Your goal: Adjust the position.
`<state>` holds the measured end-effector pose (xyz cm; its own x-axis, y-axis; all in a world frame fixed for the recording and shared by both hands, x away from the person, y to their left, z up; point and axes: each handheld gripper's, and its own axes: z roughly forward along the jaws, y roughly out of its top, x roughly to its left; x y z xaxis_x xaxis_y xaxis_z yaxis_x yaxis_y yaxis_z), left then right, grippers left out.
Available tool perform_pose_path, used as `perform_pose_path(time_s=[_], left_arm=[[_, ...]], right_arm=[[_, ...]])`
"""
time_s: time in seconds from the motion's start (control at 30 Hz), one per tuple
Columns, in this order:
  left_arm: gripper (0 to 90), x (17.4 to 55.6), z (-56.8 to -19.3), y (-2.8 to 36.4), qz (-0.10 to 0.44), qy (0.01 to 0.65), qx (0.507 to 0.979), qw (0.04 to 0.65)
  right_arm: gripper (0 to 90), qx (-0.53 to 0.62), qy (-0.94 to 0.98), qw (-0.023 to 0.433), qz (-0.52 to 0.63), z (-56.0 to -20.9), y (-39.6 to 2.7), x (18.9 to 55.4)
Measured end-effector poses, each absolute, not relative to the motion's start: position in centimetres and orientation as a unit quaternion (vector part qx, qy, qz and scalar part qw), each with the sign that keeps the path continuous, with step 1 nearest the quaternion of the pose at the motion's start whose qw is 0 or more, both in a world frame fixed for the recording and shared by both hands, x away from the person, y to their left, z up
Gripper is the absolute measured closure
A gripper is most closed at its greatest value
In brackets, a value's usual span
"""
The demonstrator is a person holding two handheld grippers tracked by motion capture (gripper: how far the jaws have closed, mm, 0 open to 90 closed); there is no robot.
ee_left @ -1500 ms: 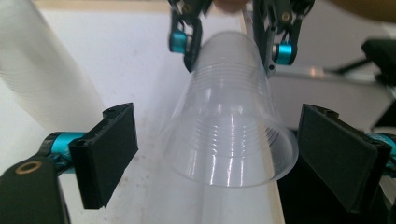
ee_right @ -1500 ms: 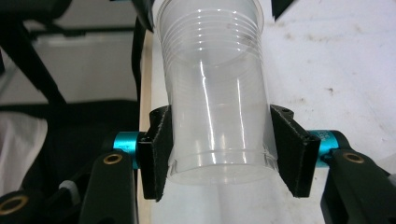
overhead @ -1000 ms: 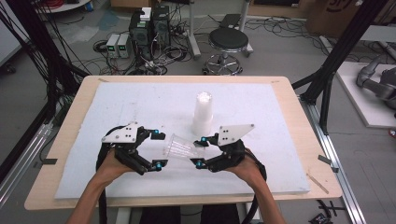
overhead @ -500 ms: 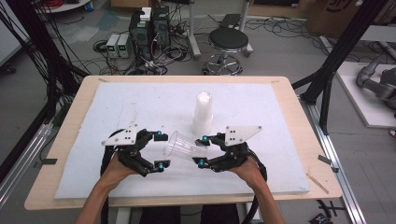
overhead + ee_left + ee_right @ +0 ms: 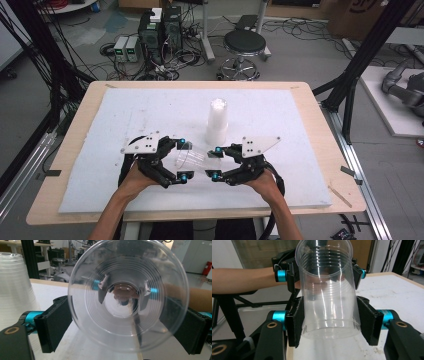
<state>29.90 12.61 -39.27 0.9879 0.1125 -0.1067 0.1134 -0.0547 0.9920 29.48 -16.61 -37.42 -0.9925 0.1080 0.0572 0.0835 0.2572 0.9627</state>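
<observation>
- Clear plastic cup (image 5: 192,159) lies on its side, lifted just above the bench, between the two tongs, near the front edge where the person's forearms come in.
- Right tongs (image 5: 216,164) clamp the cup near its base: in the right gripper view both black pads (image 5: 295,321) press flat on the cup (image 5: 329,295) walls, just above the bottom ring, and the mouth points away toward the other hand.
- Left tongs (image 5: 183,160) stand wide around the cup's mouth end. In the left gripper view the rim sits between the two black pads (image 5: 56,325), with the cup (image 5: 127,293) seen straight down its inside to the base; the left pad is at or just beside the rim, and I cannot tell whether either pad presses on it.
- Through the clear base in that view, the right tongs' pads show on either side of the bottom.
- Both hands (image 5: 137,175) rest low over the white mat (image 5: 125,115) that covers the wooden bench (image 5: 320,125).
- Farther back, near the mat's middle, a stack of upturned clear cups (image 5: 217,121) stands upright, just beyond the right tongs and apart from them.
- Beyond the bench, on the floor, stand a black stool (image 5: 244,47) and some grey boxes with cables (image 5: 160,32).
</observation>
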Motion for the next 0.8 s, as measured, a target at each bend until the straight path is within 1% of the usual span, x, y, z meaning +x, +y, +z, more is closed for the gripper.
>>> perform_pose_path(time_s=[0.23, 0.47, 0.8], left_arm=[[11.8, 29.87, -39.15, 12.33, -0.011, 0.068, 0.725, 0.685], [21.7, 29.84, -39.07, 12.46, -0.015, 0.050, 0.713, 0.700], [21.8, 29.98, -39.15, 12.37, -0.023, 0.047, 0.710, 0.702]], right_arm=[[44.0, 0.052, 0.793, 0.009, 0.607, -37.51, -16.49, 29.46], [44.0, 0.047, 0.794, 0.004, 0.606, -37.60, -16.29, 29.44], [44.1, 0.044, 0.795, 0.000, 0.605, -37.71, -16.13, 29.53]])
